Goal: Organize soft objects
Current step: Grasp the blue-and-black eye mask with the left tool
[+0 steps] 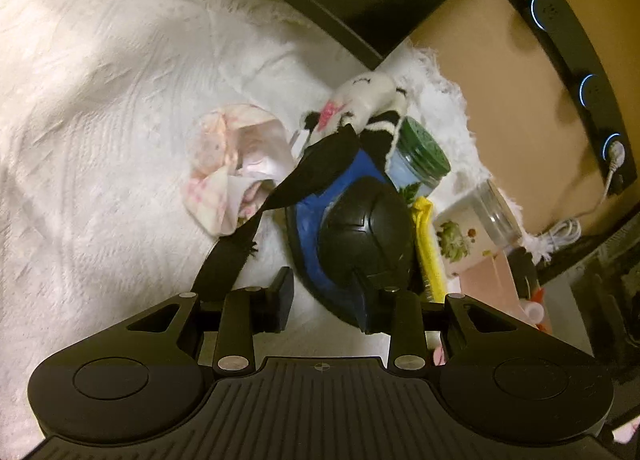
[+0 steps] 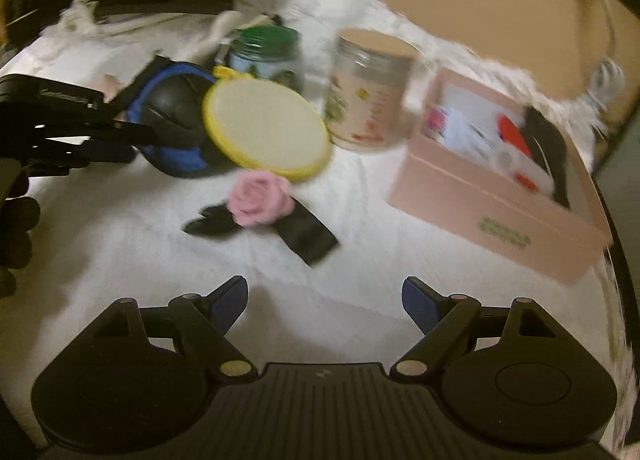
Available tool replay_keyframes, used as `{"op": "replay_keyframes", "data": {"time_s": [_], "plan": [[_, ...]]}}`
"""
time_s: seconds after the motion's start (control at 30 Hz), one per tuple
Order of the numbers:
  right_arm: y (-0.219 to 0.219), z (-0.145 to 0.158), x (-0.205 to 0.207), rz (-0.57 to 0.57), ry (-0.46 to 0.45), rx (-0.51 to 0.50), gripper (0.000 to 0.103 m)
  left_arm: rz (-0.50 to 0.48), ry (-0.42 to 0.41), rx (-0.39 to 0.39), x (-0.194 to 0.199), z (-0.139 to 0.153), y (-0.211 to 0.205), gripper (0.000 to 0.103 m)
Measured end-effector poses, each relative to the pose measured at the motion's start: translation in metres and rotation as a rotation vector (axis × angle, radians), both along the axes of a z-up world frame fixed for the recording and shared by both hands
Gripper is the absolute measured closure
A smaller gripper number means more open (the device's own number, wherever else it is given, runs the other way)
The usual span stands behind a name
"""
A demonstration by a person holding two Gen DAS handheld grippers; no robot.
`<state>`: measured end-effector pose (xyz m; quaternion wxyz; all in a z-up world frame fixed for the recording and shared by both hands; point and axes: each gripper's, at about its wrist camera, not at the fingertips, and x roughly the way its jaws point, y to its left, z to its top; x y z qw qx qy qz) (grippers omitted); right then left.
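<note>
Left gripper (image 1: 326, 302) clamped on knee pad (image 1: 360, 236); right gripper (image 2: 324, 306) spread, empty; rose (image 2: 260, 199), scrunchie (image 1: 228, 163) outside pink box (image 2: 480, 199).

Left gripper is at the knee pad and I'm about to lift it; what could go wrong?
The yellow embroidery hoop leans on the knee pad; lifting may tip it onto the pink fabric rose. The pad's black strap runs beside the pink cloth and up to the striped plush, so it could drag both.
</note>
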<state>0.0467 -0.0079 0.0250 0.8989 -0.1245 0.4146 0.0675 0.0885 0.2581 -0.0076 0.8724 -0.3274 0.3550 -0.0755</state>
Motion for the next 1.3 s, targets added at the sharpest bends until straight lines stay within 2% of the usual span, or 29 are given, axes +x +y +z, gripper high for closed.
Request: {"op": "replay_keyframes", "data": {"time_s": [0.07,0.13,0.23,0.37,0.4,0.47,0.53,0.6,0.67,0.73,0.8,0.87,0.97,1.07,1.17,1.3], "plan": [[-0.008,-0.003,-0.002,-0.032,0.012,0.022,0.018,0.010,-0.014,-0.003,0.003,0.001,0.003,0.068],[-0.013,-0.007,-0.003,-0.059,0.025,0.042,0.018,0.063,-0.024,0.025,0.005,0.006,0.008,0.068],[-0.020,-0.011,-0.003,-0.091,0.037,0.086,0.016,0.121,-0.055,0.010,0.007,0.008,0.017,0.068],[-0.027,-0.016,-0.002,-0.121,0.032,0.127,0.010,0.094,-0.075,-0.047,0.024,0.001,0.027,0.068],[-0.026,-0.016,-0.002,-0.119,0.031,0.125,0.009,0.080,-0.084,-0.086,0.029,-0.001,0.031,0.069],[-0.026,-0.016,-0.003,-0.117,0.027,0.125,0.009,0.026,-0.094,-0.173,0.035,-0.004,0.034,0.066],[-0.027,-0.016,-0.002,-0.115,0.025,0.126,0.008,-0.056,-0.149,-0.211,0.034,0.007,0.027,0.065],[-0.028,-0.016,-0.003,-0.117,0.024,0.129,0.007,-0.149,-0.237,-0.181,0.027,0.027,0.010,0.064],[-0.028,-0.017,-0.002,-0.119,0.022,0.130,0.005,-0.222,-0.290,-0.122,0.024,0.039,-0.011,0.064],[-0.027,-0.017,-0.002,-0.119,0.020,0.129,0.005,-0.280,-0.275,-0.009,0.028,0.044,-0.037,0.064],[-0.028,-0.017,-0.003,-0.115,0.016,0.130,0.005,-0.311,-0.225,0.060,0.036,0.040,-0.058,0.063],[-0.028,-0.017,-0.004,-0.112,0.014,0.130,0.005,-0.326,-0.186,0.065,0.045,0.031,-0.072,0.063],[-0.029,-0.018,-0.007,-0.108,0.015,0.133,0.004,-0.290,-0.157,0.103,0.057,0.027,-0.084,0.063],[-0.032,-0.018,-0.009,-0.106,0.024,0.141,0.000,-0.241,-0.140,0.127,0.063,0.029,-0.082,0.071],[-0.031,-0.018,-0.008,-0.111,0.032,0.141,0.000,-0.235,-0.083,0.068,0.067,0.029,-0.071,0.073],[-0.026,-0.017,-0.008,-0.144,0.059,0.119,0.000,-0.243,-0.116,0.088,0.052,0.044,-0.054,0.074]]}}
